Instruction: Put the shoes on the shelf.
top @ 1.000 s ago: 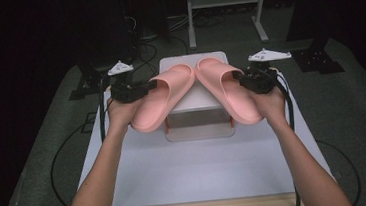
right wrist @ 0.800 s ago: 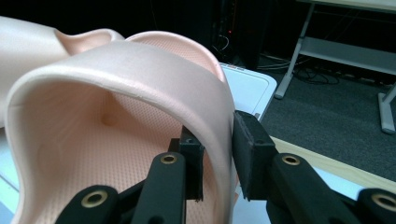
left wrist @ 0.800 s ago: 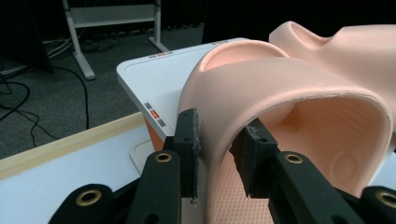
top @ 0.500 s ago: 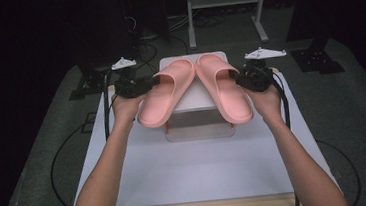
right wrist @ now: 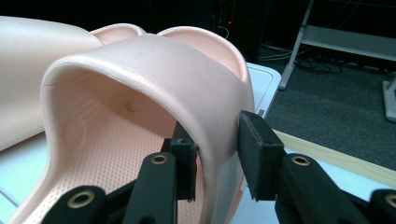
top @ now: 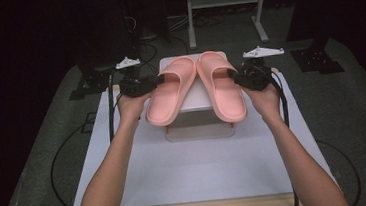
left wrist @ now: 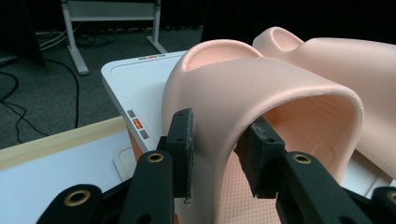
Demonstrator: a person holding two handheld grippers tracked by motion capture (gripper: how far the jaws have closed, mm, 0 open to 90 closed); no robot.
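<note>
Both slippers have sunk onto the white box (top: 200,126) at the desk's (top: 142,177) twelve o'clock, and both tongs have just been opening. Left tongs (left wrist: 219,154) and right tongs (right wrist: 217,156) stand apart, each astride a strap, left slipper (top: 170,91) and right slipper (top: 222,87). A pad catching on withdrawal could drag a slipper off; the box's inside is hidden.

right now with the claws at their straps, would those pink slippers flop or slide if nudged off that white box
The slippers look like thick moulded foam: the strap holds its arch, so probably springy, not floppy. Likely light. Their heels overhang the white box, so a nudge could tip them off.
</note>
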